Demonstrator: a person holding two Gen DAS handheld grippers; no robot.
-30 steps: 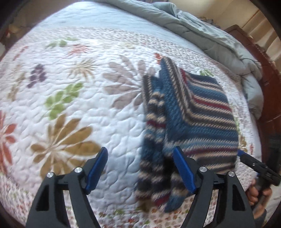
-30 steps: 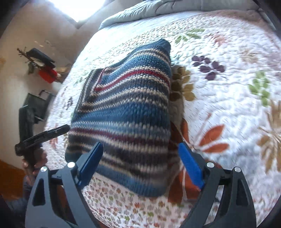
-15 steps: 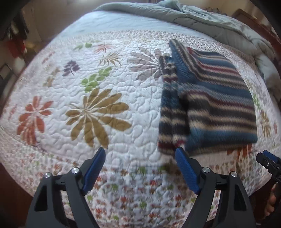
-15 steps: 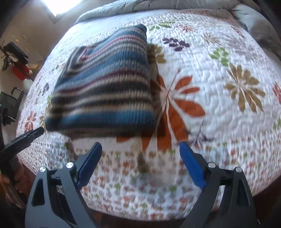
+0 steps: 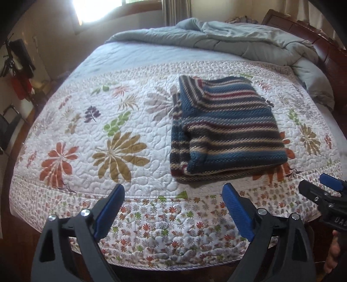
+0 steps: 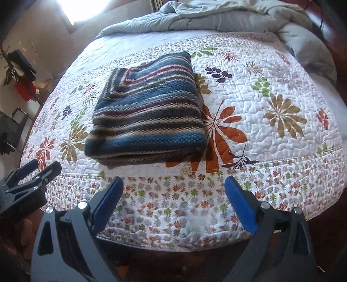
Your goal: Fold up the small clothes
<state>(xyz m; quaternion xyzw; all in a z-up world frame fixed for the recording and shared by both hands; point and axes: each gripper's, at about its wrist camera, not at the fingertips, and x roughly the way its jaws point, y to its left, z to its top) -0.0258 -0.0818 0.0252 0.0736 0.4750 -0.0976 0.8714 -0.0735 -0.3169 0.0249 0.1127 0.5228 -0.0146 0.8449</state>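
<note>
A striped knit sweater (image 5: 225, 130), blue, cream, grey and maroon, lies folded into a rectangle on the floral quilt (image 5: 121, 138); it also shows in the right wrist view (image 6: 149, 112). My left gripper (image 5: 173, 208) is open and empty, held off the bed's front edge, short of the sweater. My right gripper (image 6: 173, 204) is open and empty, also back from the front edge. The right gripper shows at the right in the left wrist view (image 5: 325, 195), and the left gripper shows at the left in the right wrist view (image 6: 26, 182).
A grey comforter (image 5: 227, 41) is bunched at the far end of the bed. A dark wooden bed frame (image 5: 321, 45) runs along the right. Dark and red items (image 6: 21, 76) stand by the left wall. A bright window (image 5: 97, 8) is behind.
Both grippers have pulled back from the sweater to beyond the bed's front edge. The sweater now lies farther away, folded and untouched.
</note>
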